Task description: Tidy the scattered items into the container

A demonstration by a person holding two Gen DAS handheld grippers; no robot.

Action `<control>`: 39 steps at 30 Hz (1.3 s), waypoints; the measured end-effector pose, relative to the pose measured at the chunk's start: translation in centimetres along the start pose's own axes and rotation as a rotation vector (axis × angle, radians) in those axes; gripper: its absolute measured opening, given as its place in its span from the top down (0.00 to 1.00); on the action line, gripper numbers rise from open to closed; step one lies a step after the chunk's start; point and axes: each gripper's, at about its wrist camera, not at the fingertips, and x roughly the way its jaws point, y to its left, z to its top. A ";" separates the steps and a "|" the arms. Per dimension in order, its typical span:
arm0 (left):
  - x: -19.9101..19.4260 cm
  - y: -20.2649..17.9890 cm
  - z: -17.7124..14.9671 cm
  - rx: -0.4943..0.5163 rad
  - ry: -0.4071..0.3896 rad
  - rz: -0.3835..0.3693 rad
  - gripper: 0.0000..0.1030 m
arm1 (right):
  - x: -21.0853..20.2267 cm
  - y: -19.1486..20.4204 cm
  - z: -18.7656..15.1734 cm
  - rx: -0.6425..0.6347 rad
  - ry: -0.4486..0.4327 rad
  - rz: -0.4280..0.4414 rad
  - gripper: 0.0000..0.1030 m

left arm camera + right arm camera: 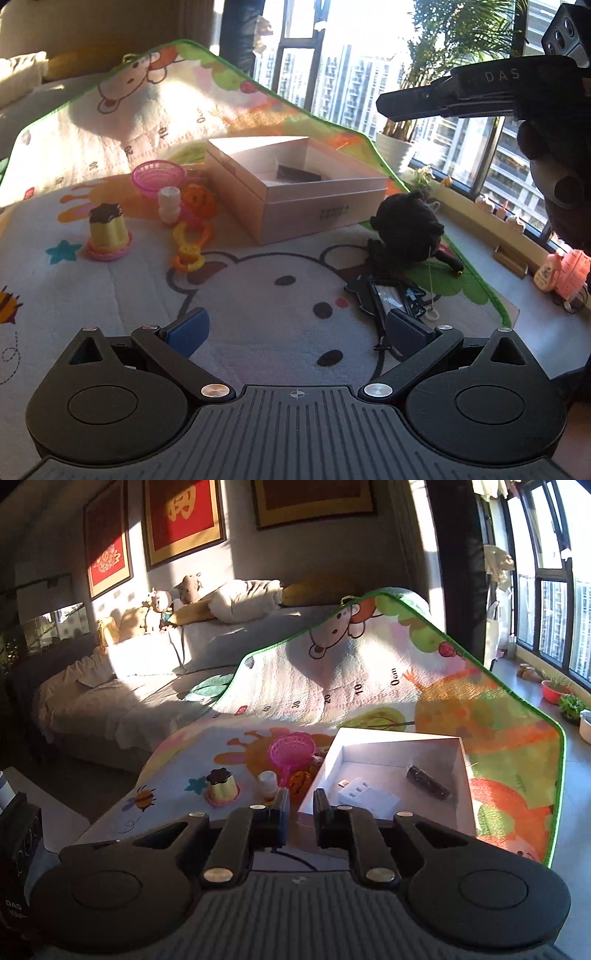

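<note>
An open white box (295,192) stands on the cartoon play mat (258,295); it also shows in the right wrist view (399,771), holding a white adapter (365,794) and a dark bar (428,782). A pink basket (159,177), white bottle (169,205), orange toy (199,199), yellow-orange ring chain (190,243) and yellow pudding toy (107,232) lie left of the box. A black plush (410,229) and a black flat item (388,299) lie to its right. My left gripper (295,332) is open and empty above the mat. My right gripper (299,812) is nearly closed and empty, at the box's near corner.
The mat's far part is propped up against a bed (129,686) with pillows and plush toys. A windowsill (498,236) with small bottles and a potted plant (402,147) runs on the right. The right gripper's body (480,92) hangs at the upper right of the left view.
</note>
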 end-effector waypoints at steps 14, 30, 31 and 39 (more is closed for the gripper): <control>9.4 -8.2 0.8 0.148 0.133 -0.043 0.00 | -3.6 -7.2 -10.1 0.094 -0.071 -0.153 0.00; 8.8 -7.0 0.7 0.123 0.144 0.049 0.01 | -0.9 -8.0 -13.9 0.228 0.022 -0.134 0.00; 8.7 -6.8 0.8 0.106 0.153 0.057 0.00 | -0.9 -7.9 -14.0 0.230 0.028 -0.131 0.00; 8.1 -7.2 0.8 0.078 0.234 0.124 0.00 | -0.1 -8.5 -14.9 0.344 0.132 -0.063 0.00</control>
